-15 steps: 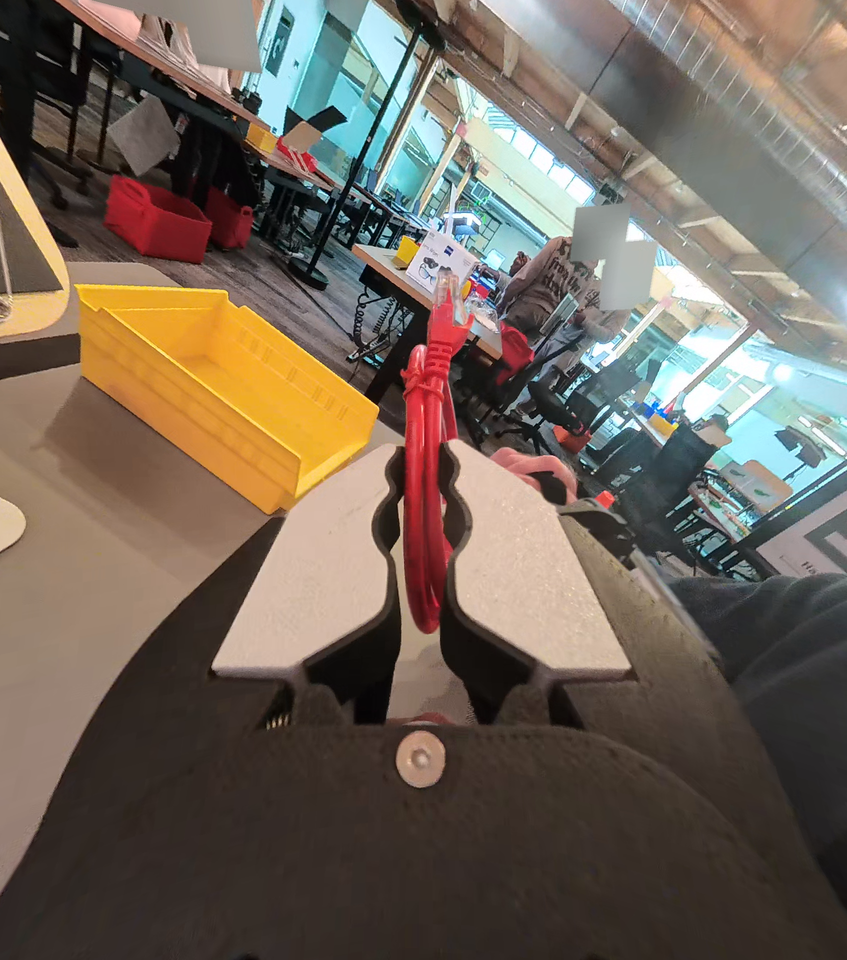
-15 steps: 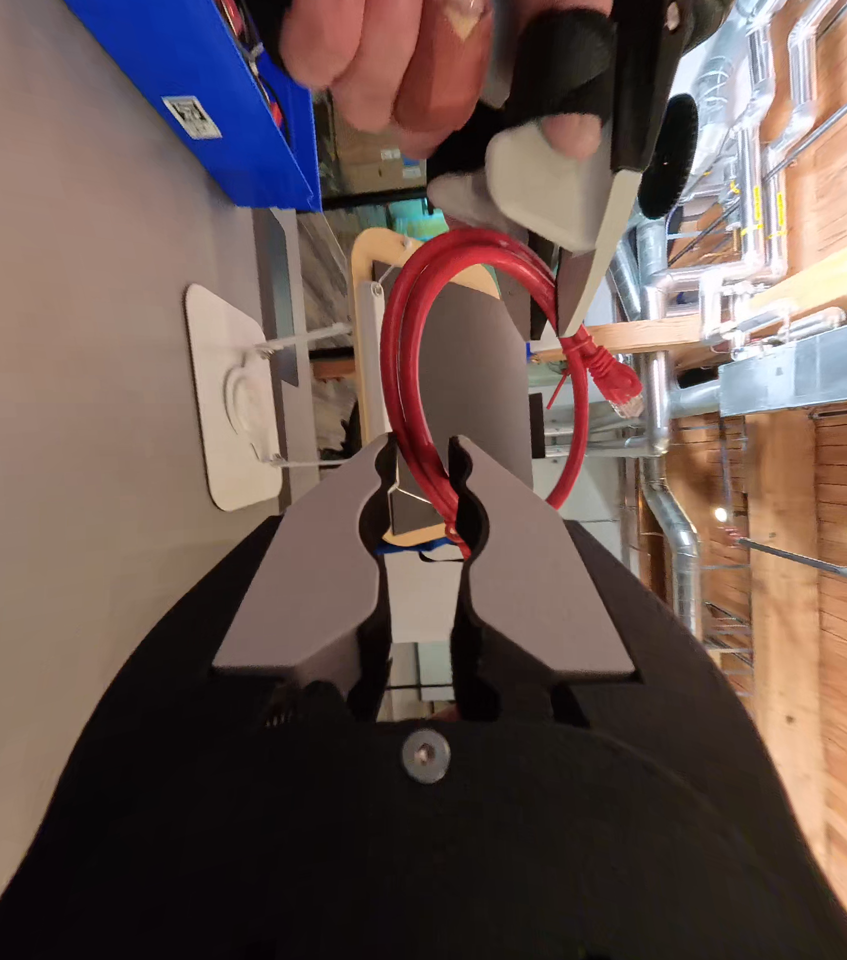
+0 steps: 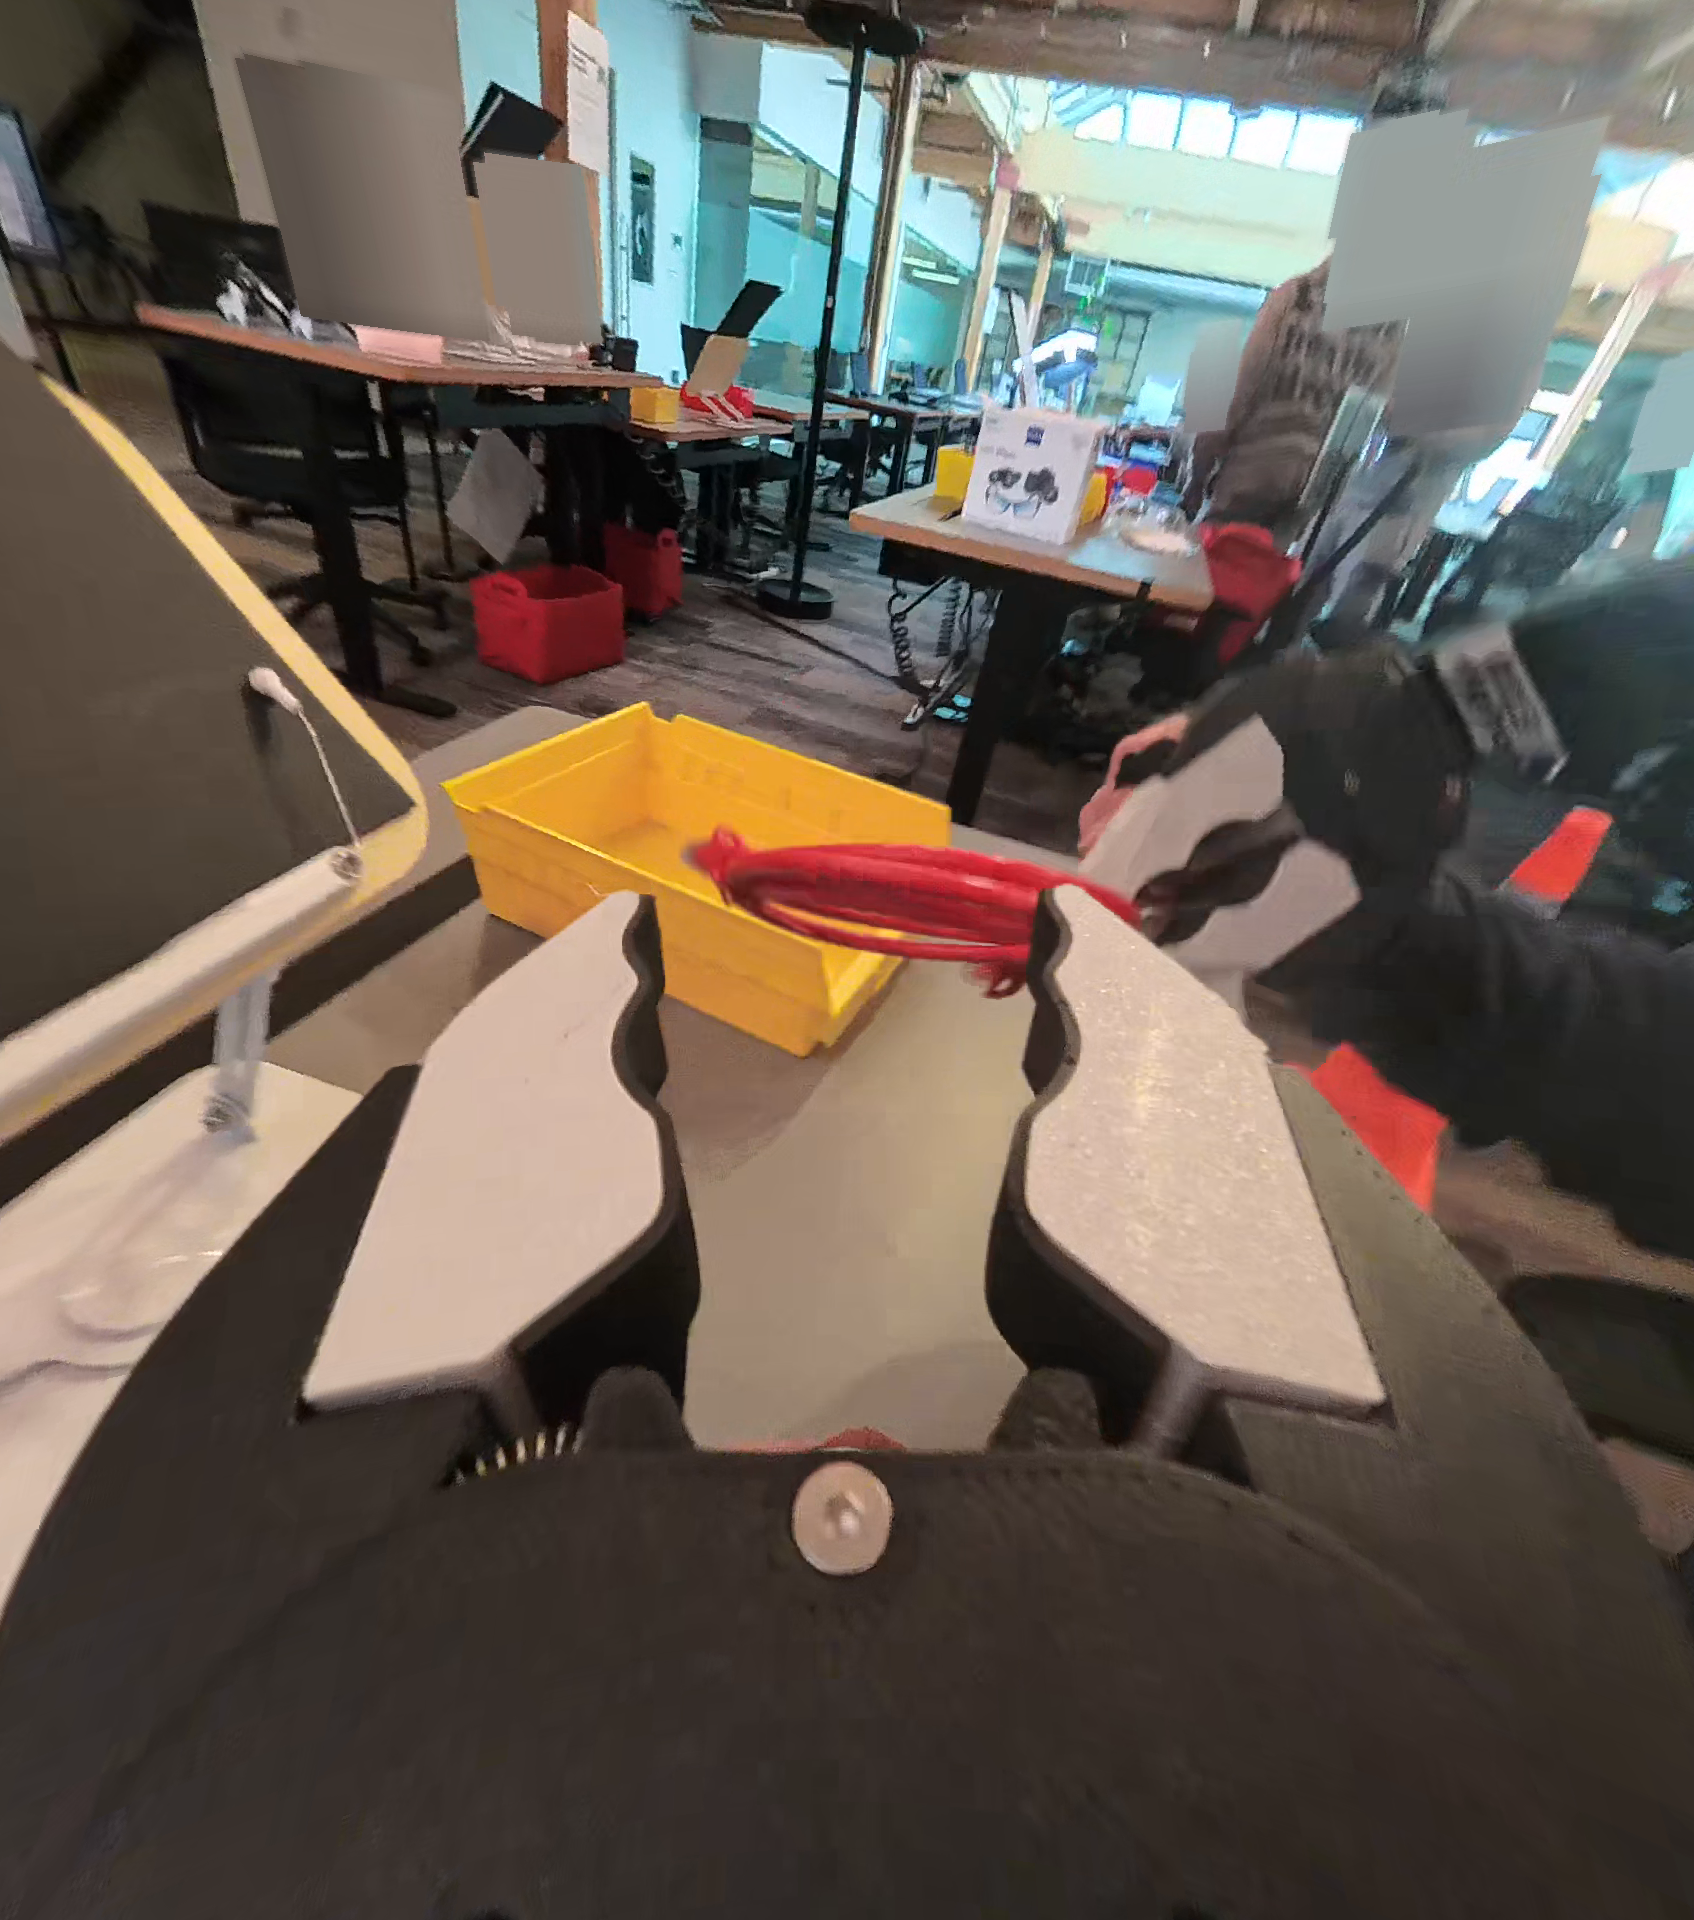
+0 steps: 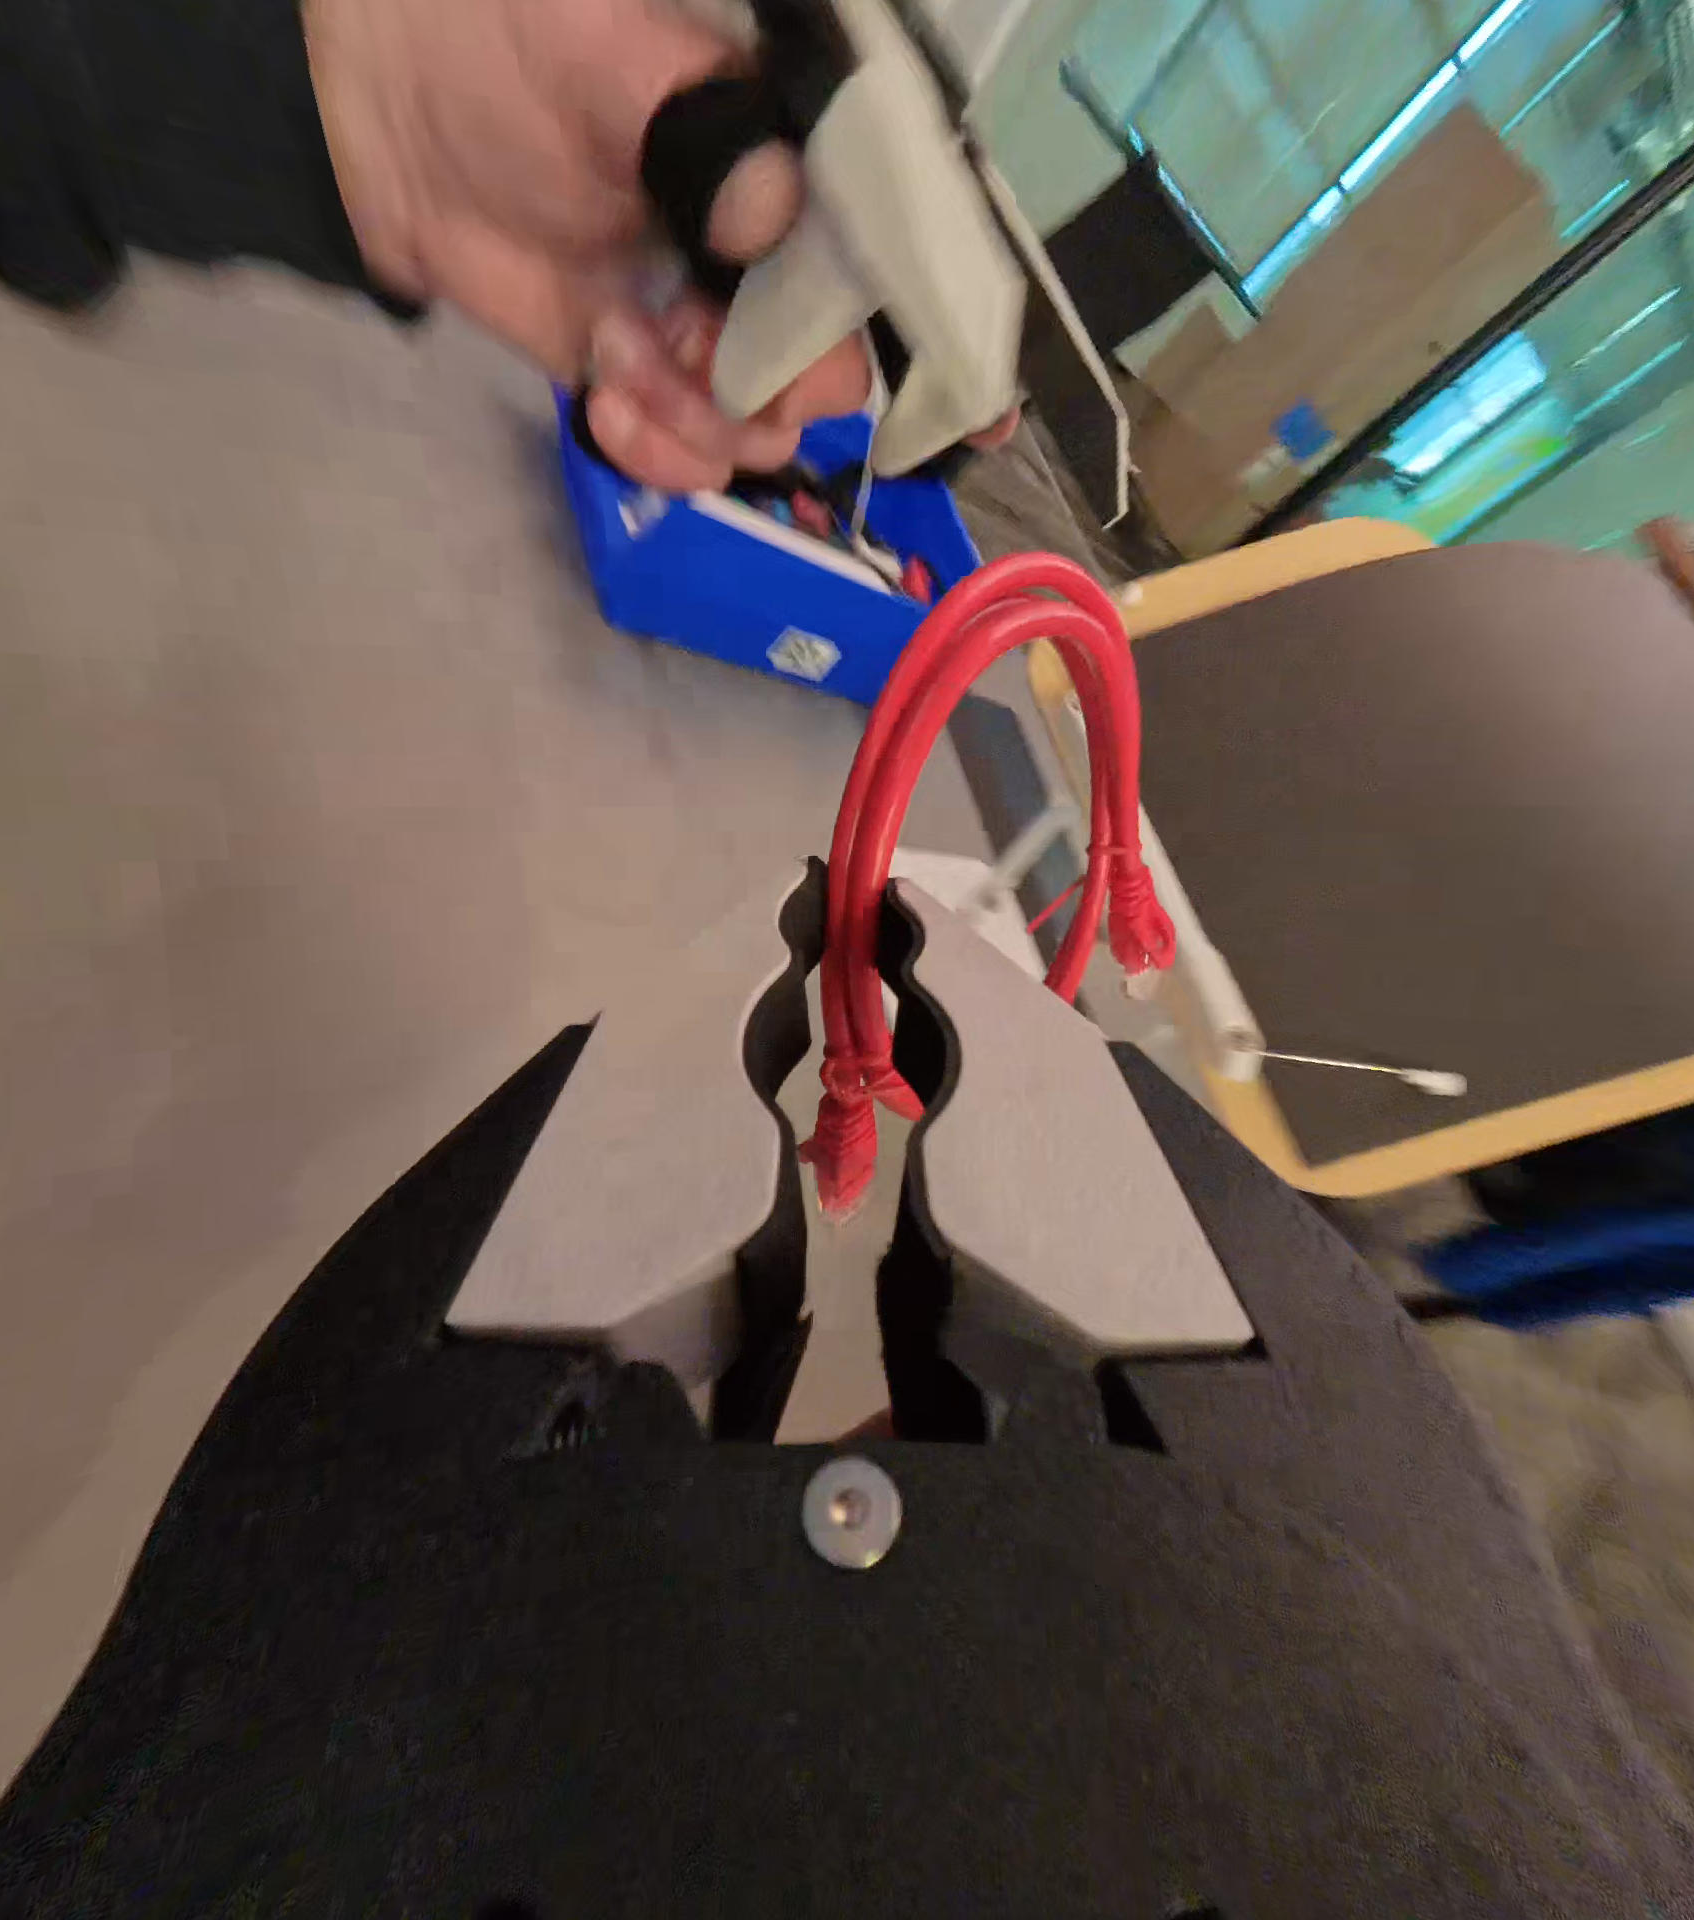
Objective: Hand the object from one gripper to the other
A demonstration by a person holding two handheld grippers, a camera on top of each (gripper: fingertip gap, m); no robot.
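A coiled red cable [image 4: 988, 613] with plugs at its ends is clamped between the fingers of my right gripper [image 4: 853, 883], which is shut on it; the loop stands up beyond the fingertips. My left gripper [image 3: 843, 914] is open wide and empty. In the left wrist view the red cable [image 3: 874, 894] hangs sideways from the right gripper [image 3: 1134, 904], just past my left fingertips and above the yellow bin [image 3: 614, 810]. In the right wrist view the left gripper [image 4: 864, 260], held by a hand, is up and away from the cable.
A grey table [image 3: 822, 1195] lies under both grippers. A blue bin [image 4: 739, 592] with small items stands on it. A dark board with a pale wood rim [image 3: 43, 675] on a white base [image 3: 43, 1247] stands at the left. Desks, red crates and people are beyond.
My left gripper has opened, let go of the red cable and drawn back. My right gripper now holds the cable alone and has swung it over the table.
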